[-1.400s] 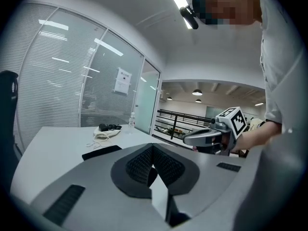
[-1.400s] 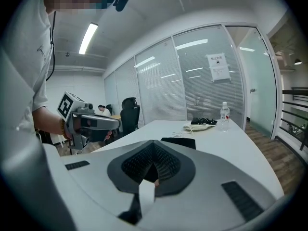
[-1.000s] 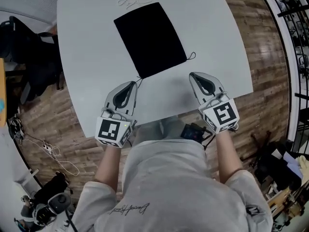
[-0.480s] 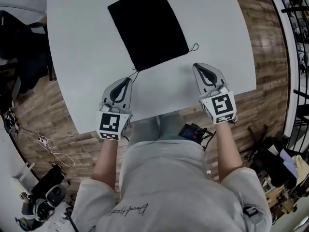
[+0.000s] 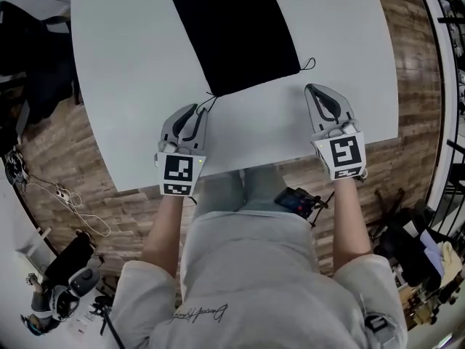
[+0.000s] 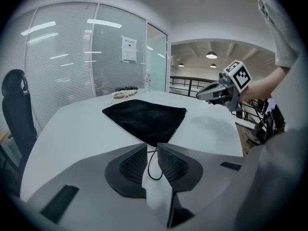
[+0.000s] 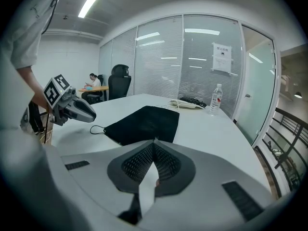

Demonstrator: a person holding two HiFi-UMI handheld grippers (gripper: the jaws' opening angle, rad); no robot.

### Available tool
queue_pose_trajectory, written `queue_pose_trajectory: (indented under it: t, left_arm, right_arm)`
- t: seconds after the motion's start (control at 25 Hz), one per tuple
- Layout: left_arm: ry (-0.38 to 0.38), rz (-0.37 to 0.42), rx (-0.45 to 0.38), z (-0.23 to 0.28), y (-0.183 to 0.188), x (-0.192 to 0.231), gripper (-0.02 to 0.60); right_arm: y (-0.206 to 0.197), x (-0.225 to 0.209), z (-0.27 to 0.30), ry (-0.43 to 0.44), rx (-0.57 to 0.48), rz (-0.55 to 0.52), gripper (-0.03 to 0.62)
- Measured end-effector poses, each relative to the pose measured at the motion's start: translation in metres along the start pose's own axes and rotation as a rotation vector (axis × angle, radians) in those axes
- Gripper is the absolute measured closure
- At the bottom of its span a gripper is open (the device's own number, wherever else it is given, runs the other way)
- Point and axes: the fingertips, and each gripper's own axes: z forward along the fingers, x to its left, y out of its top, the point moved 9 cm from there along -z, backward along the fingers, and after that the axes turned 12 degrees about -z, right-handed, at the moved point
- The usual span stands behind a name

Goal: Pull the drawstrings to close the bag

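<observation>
Bag (image 5: 236,31) lies beyond both grippers on the desk (image 5: 123,86). Its left drawstring (image 6: 148,167) sits loose between the left gripper's (image 5: 197,107) slightly parted jaws. The right drawstring (image 5: 309,65) lies just ahead of the right gripper's (image 5: 313,88) closed, empty jaws.

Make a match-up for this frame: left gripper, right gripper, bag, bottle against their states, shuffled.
1. left gripper
2. right gripper
3. bag
4. bottle

A. shut, empty
B. upright, beyond the bag
C. flat on the table
D. jaws apart, cord between them

Pairs: 1-D, 2-A, 3-C, 4-B
</observation>
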Motion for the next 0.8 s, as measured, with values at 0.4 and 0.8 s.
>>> queue_pose_trajectory:
  t: [0.4, 0.8]
  left_arm:
    - [0.078, 0.184, 0.118, 0.03, -0.018, 0.004, 0.488]
    - [0.118, 0.235, 0.129, 0.039, -0.02, 0.0, 0.498]
  right_arm:
    - [-0.009, 0.01, 0.007, 0.01, 0.009, 0.005, 0.58]
    - [-0.009, 0.008, 0.009, 0.003, 0.017, -0.005, 0.58]
